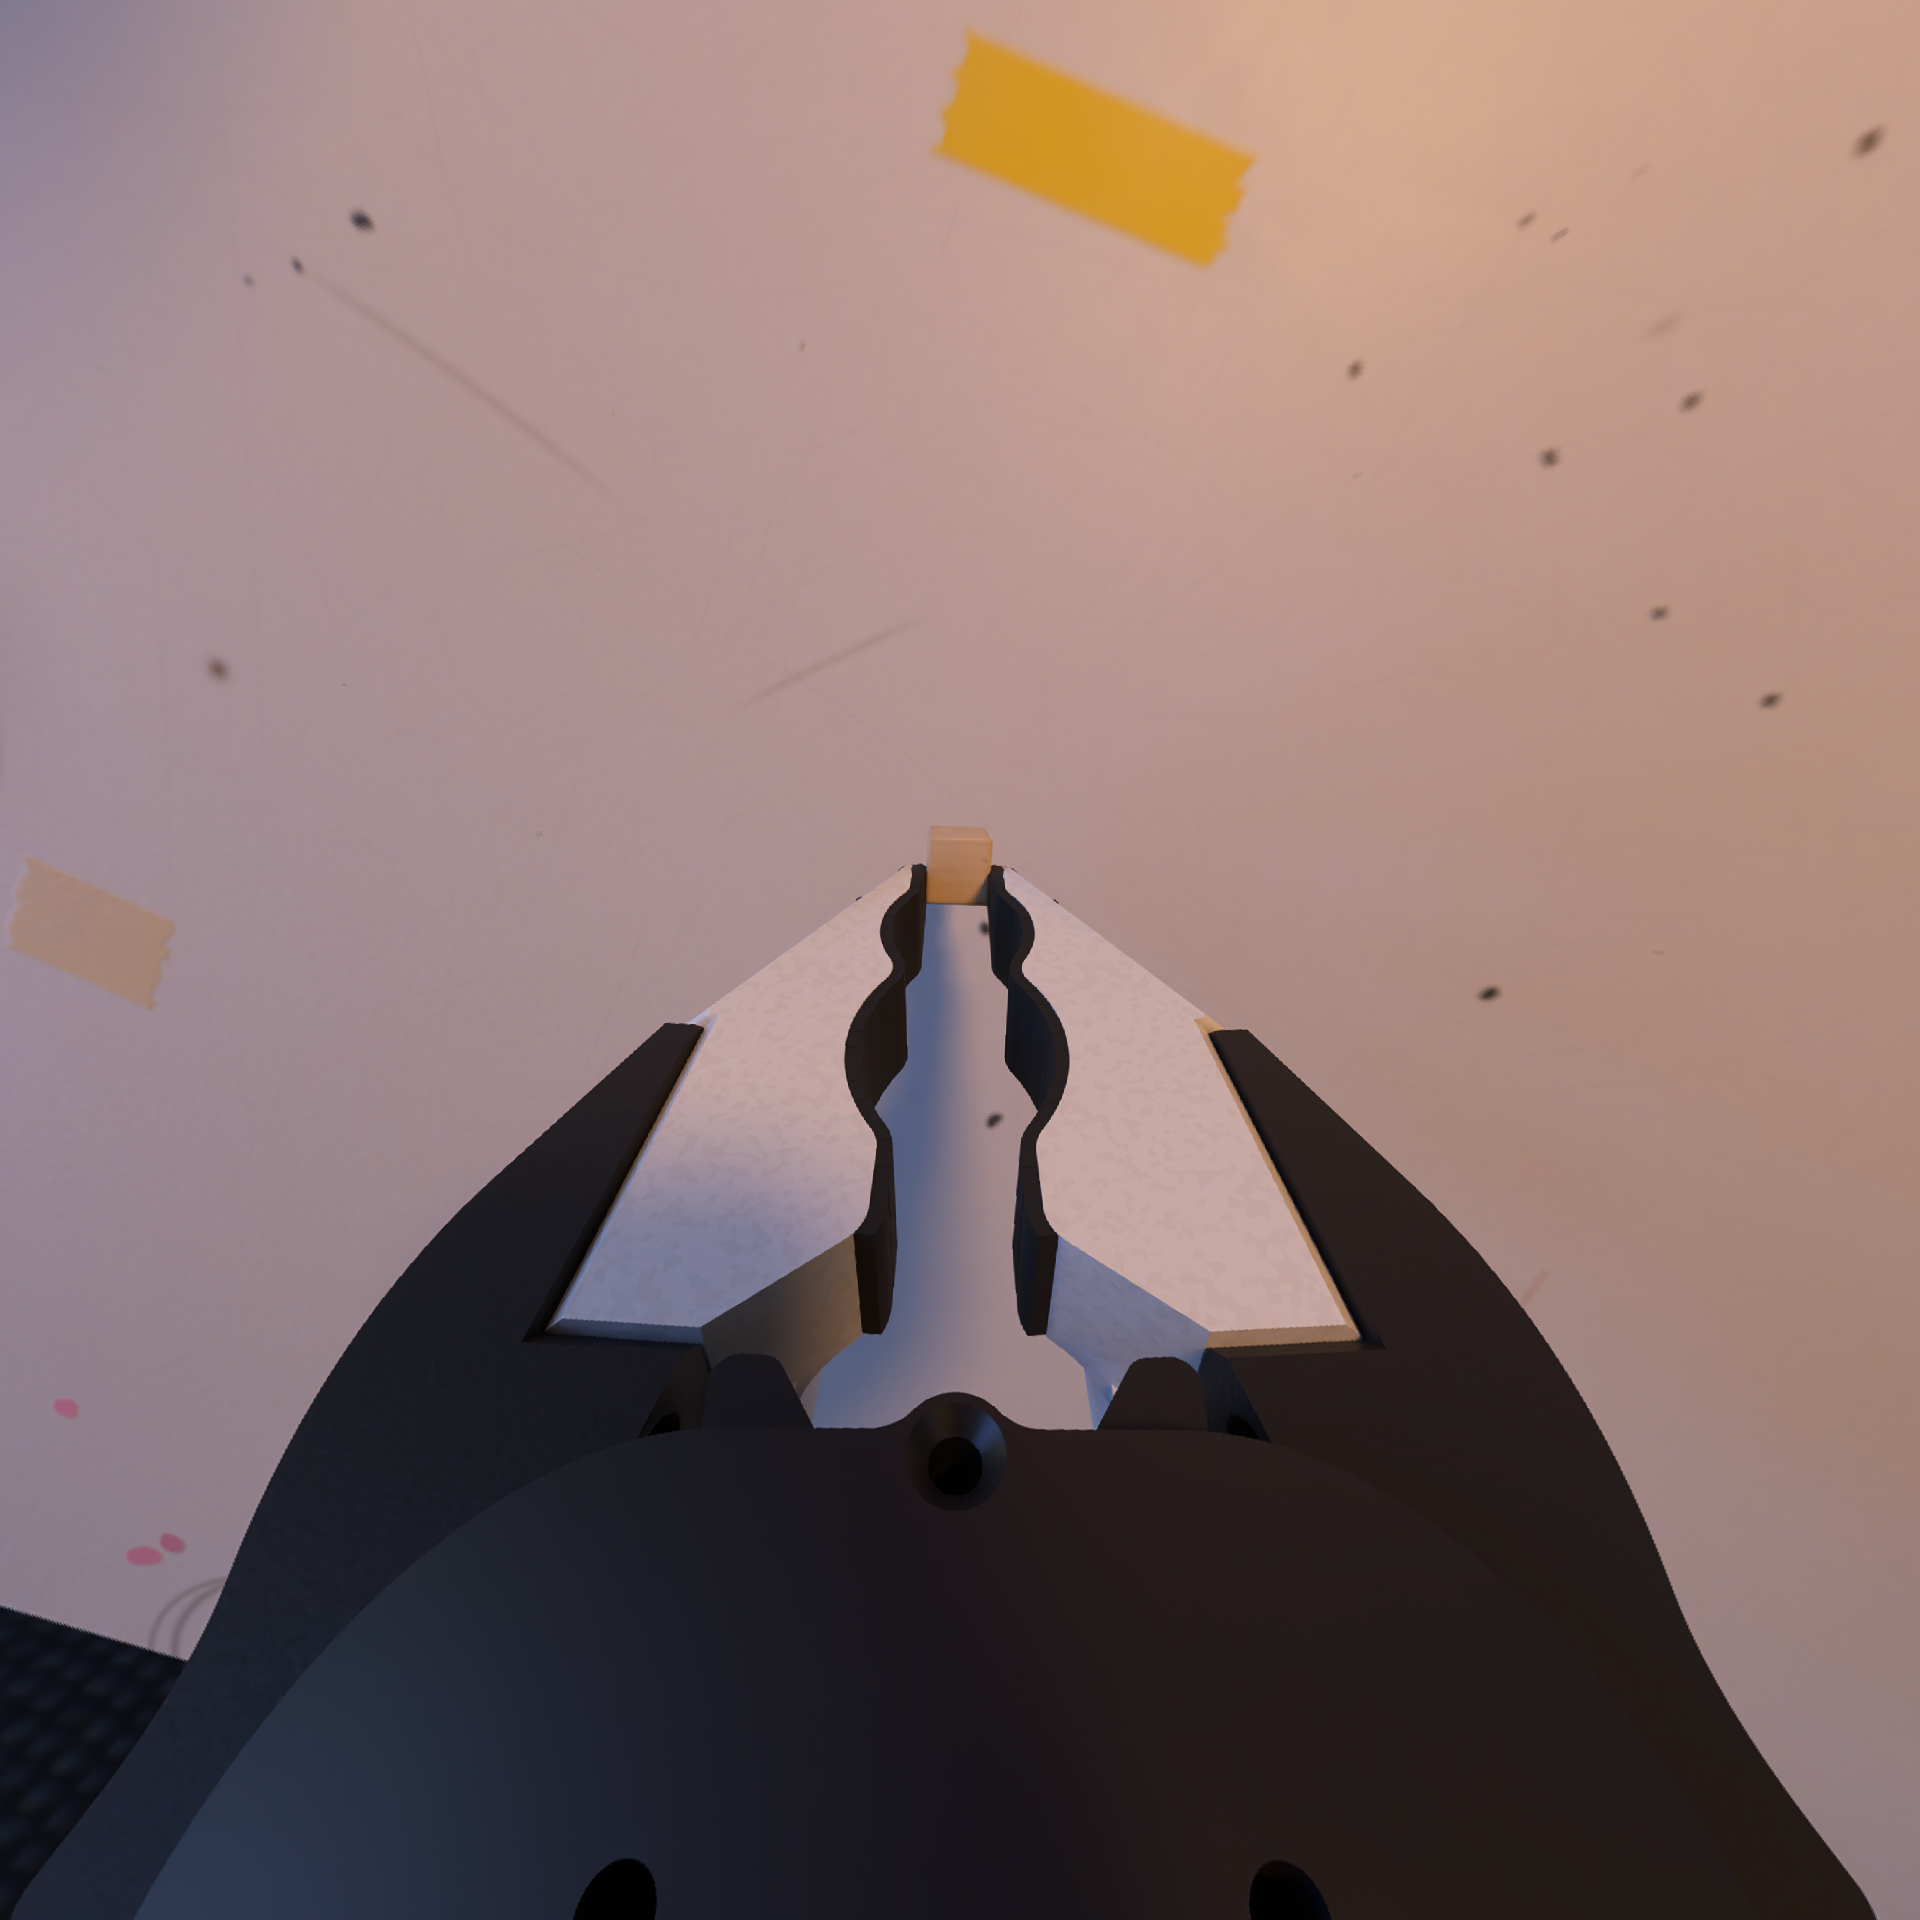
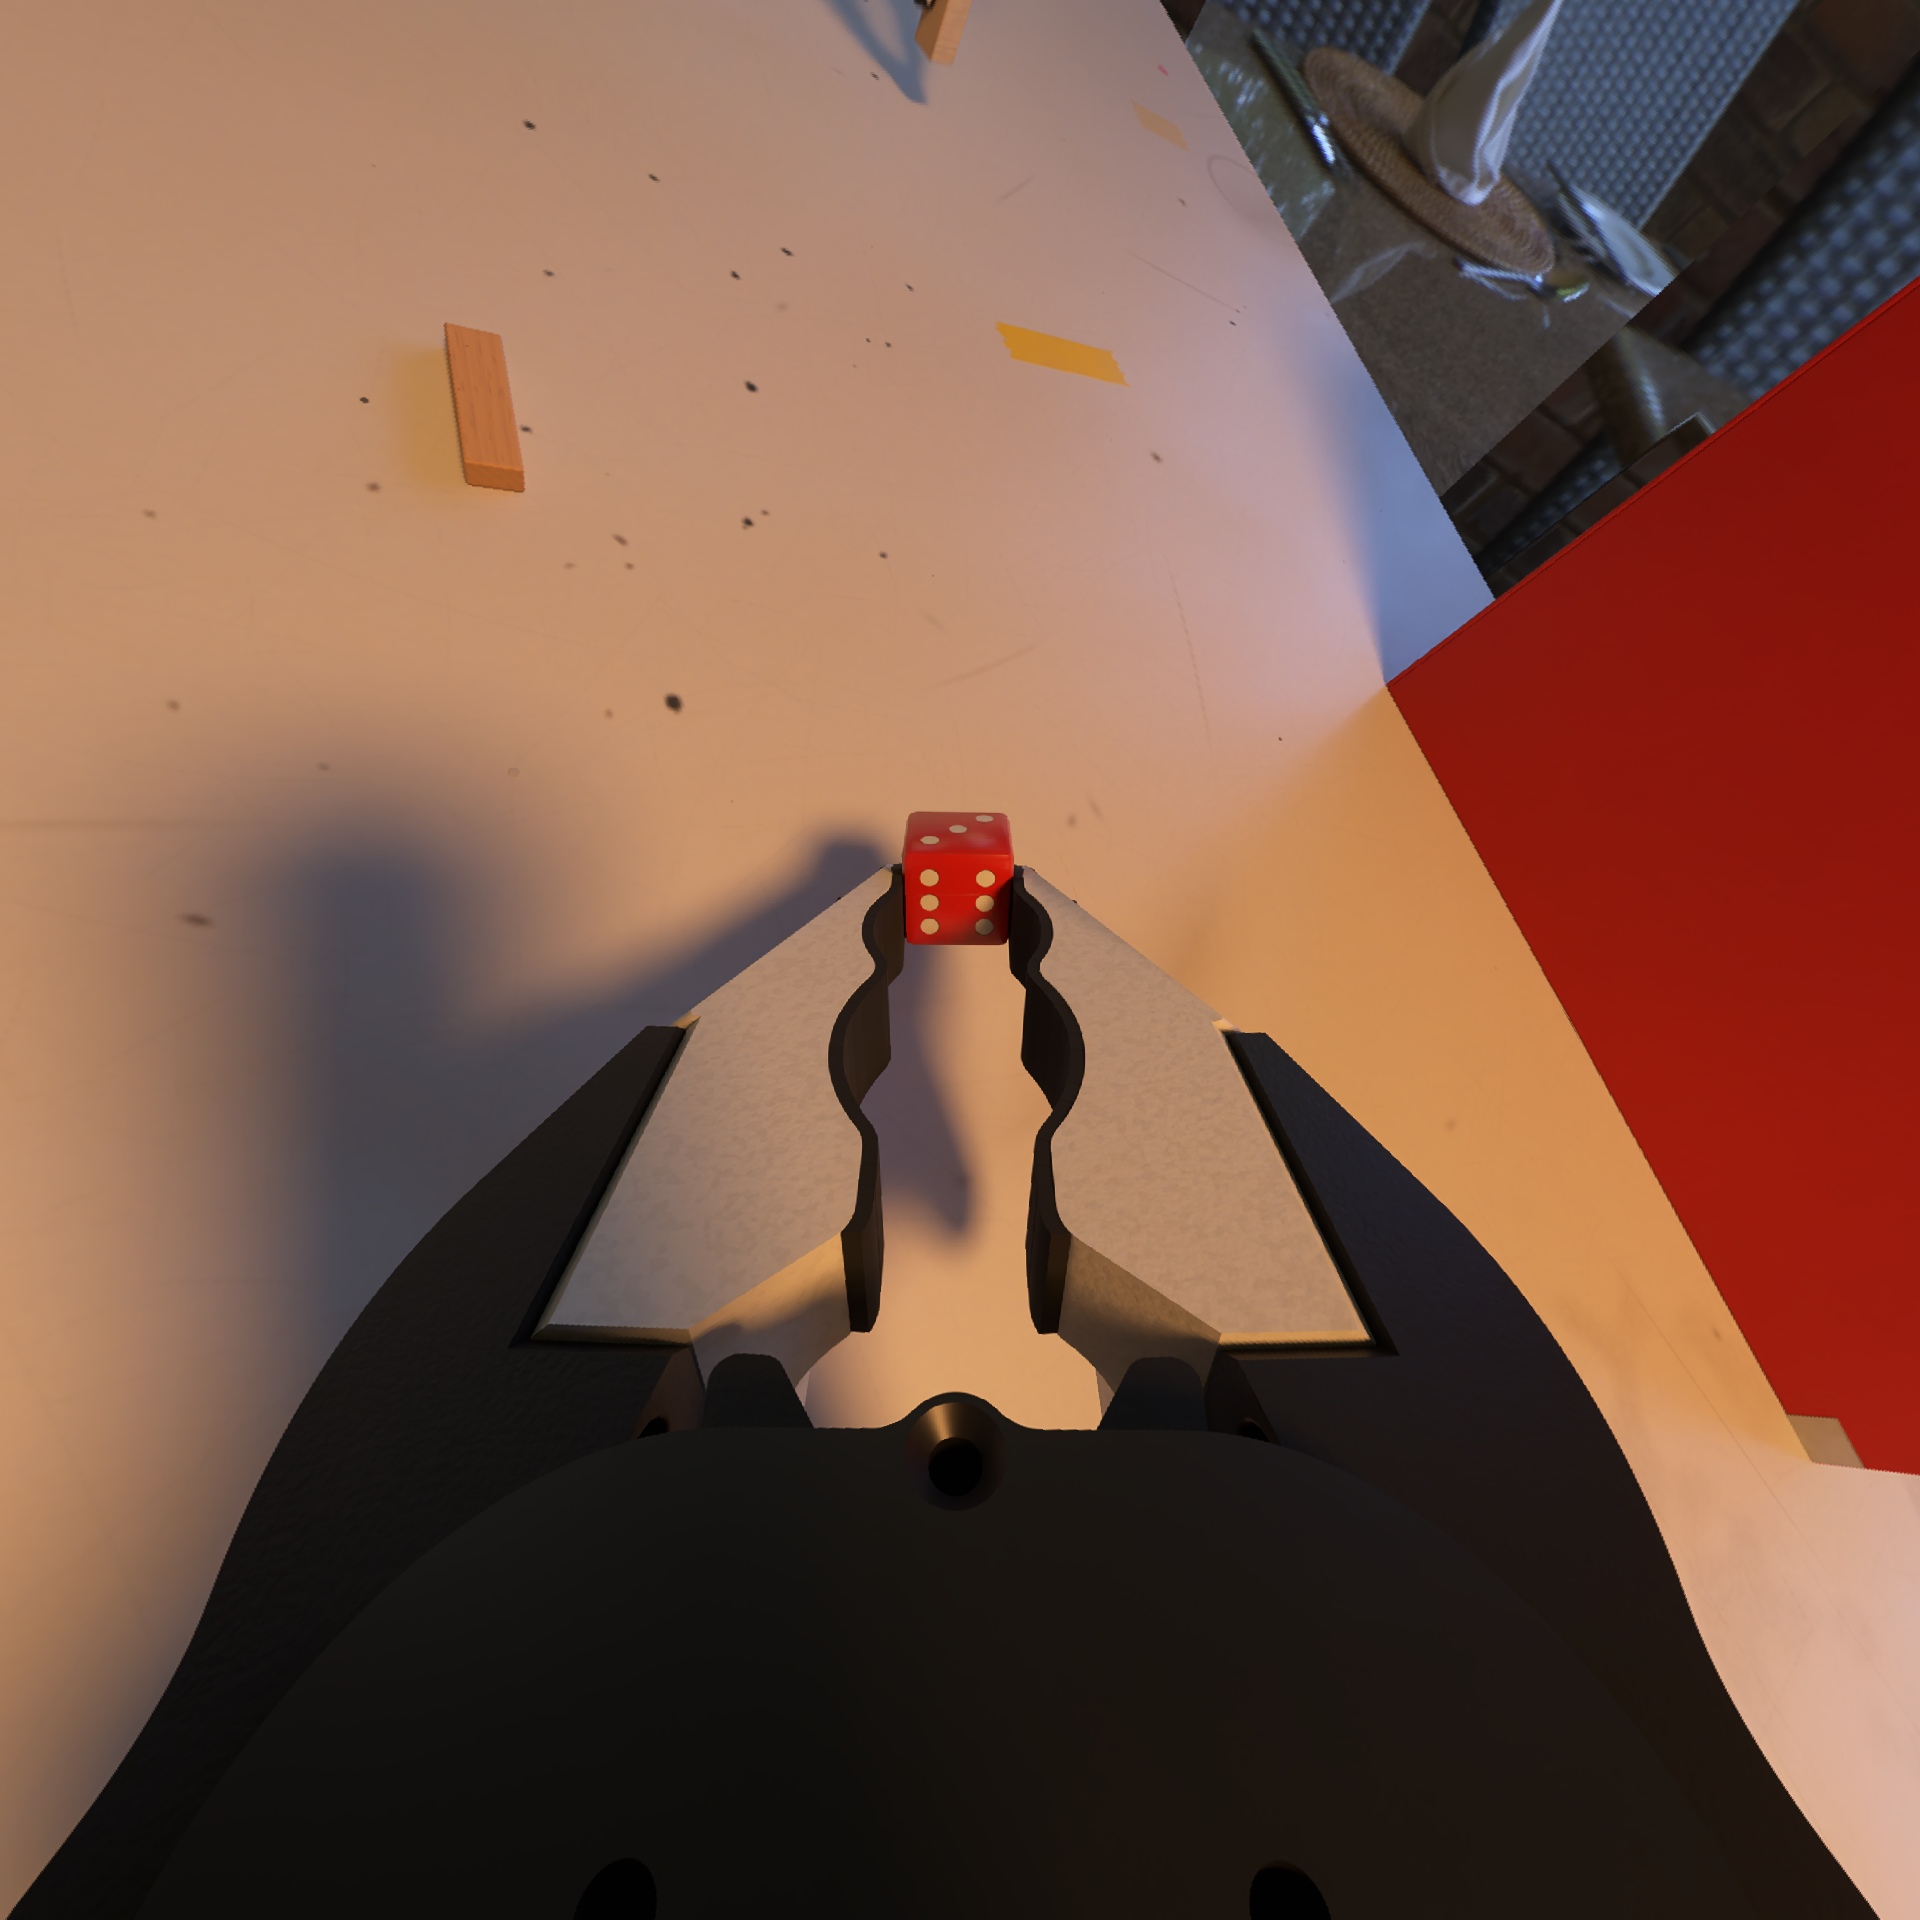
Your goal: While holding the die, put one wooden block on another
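Black housing and pale finger plates of the right tool point(image 2: 957, 902) fill the lower part of its wrist view, and at the tips the jaws pinch a red die point(image 2: 957, 878) by its two sides, held clear of the bench point(image 2: 727, 644) judging by the shadow beneath. So the holding half of the task looks met. The left tool point(image 1: 957, 883) grips the end of a wooden block point(image 1: 957, 863), light tan, poking just past its fingertips, over a bare speckled stretch of bench with yellow tape point(image 1: 1091, 145) well ahead. The second wooden block point(image 2: 484, 407) lies flat on the bench, far to the left in the right wrist view, nothing on it. Stacking is therefore not yet done. A red box point(image 2: 1704, 883) stands close on the right tool's right side. Both tools point forward and downward at the bench.
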Tool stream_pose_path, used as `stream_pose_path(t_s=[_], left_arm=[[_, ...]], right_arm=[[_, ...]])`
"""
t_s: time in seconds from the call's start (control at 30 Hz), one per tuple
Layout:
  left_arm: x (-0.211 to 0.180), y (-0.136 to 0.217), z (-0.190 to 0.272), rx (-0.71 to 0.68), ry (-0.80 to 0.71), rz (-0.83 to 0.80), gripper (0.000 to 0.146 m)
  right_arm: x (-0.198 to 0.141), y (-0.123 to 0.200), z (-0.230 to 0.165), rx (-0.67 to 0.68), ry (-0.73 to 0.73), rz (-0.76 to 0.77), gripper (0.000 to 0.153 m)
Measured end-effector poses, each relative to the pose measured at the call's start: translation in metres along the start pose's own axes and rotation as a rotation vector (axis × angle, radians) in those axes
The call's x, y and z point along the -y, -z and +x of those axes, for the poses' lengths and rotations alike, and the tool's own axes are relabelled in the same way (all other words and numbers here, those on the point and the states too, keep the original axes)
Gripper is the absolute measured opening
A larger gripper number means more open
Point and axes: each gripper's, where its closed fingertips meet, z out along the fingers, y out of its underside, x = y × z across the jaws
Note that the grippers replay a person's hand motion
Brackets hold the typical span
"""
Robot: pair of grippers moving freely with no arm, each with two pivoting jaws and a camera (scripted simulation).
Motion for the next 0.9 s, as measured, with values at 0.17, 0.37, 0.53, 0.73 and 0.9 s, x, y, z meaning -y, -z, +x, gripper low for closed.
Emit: stream_pose_path(t_s=[0.17,0.37,0.53,0.73,0.9], left_arm=[[0.013,0.038,0.016,-0.015,0.009,0.153,0.011],[0.038,0.083,0.058,-0.114,-0.019,0.437,0.011],[0.061,0.107,0.099,-0.12,-0.123,0.557,0.011],[0.1,0.105,0.163,-0.1,-0.26,0.51,0.011],[0.127,0.05,0.218,-0.084,-0.354,0.34,0.011]], right_arm=[[0.003,0.001,0.001,-0.008,0.007,0.006,0.019],[0.029,0.007,-0.006,-0.008,0.043,0.082,0.019],[0.079,0.008,-0.017,-0.003,0.042,0.18,0.019],[0.116,-0.001,-0.028,0.036,0.016,0.272,0.019],[0.096,-0.004,-0.032,0.07,0.006,0.231,0.019]])
